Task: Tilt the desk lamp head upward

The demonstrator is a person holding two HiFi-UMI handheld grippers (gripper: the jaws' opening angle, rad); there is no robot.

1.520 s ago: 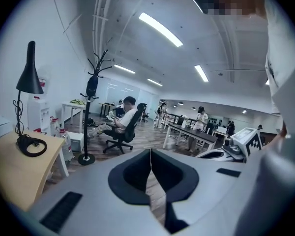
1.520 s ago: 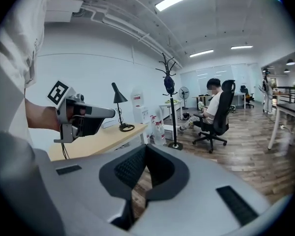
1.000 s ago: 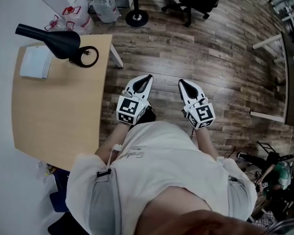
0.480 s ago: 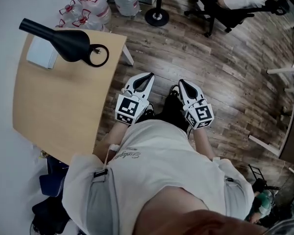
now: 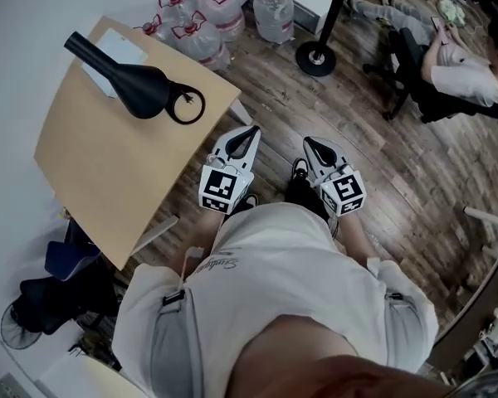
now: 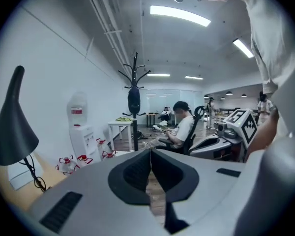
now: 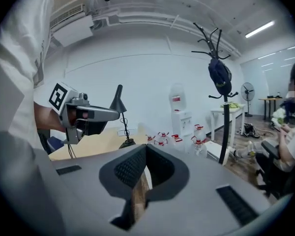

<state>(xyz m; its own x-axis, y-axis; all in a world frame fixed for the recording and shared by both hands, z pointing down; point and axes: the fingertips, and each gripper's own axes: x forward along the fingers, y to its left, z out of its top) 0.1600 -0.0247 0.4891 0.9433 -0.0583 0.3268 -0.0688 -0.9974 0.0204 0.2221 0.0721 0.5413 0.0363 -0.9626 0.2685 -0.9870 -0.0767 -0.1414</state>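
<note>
Located the black desk lamp with a cone-shaped head [image 5: 137, 89] on the light wooden table [image 5: 108, 172], toward the far corner, with the ring-shaped base [image 5: 187, 107] just beside the wide end of the head. Read the lamp [image 6: 14, 124] in the left gripper view as standing with the narrow end high and the wide end low, opening apparently turned down toward the tabletop. Judged no upward tilt applied.

Found the left gripper [image 5: 247, 131] and the right gripper [image 5: 313, 143] side by side in front of the torso, over the wood-plank floor [image 5: 382, 164], well apart from the lamp and off the table edge. Checked the left gripper view: jaws brought together at the tips, nothing held between them. Checked the right gripper view: same condition, jaws closed on nothing, with the lamp [image 7: 119, 100] visible far beyond them.

Judged progress as 0 of 3 stages complete:
1. Approach to the table and lamp: not yet made.
2. Contact with, or grip on, the lamp head: not yet made; likely to require opening 1 gripper first.
3. Upward rotation of the head, possibly with the base steadied by the other gripper: not yet made.
</note>
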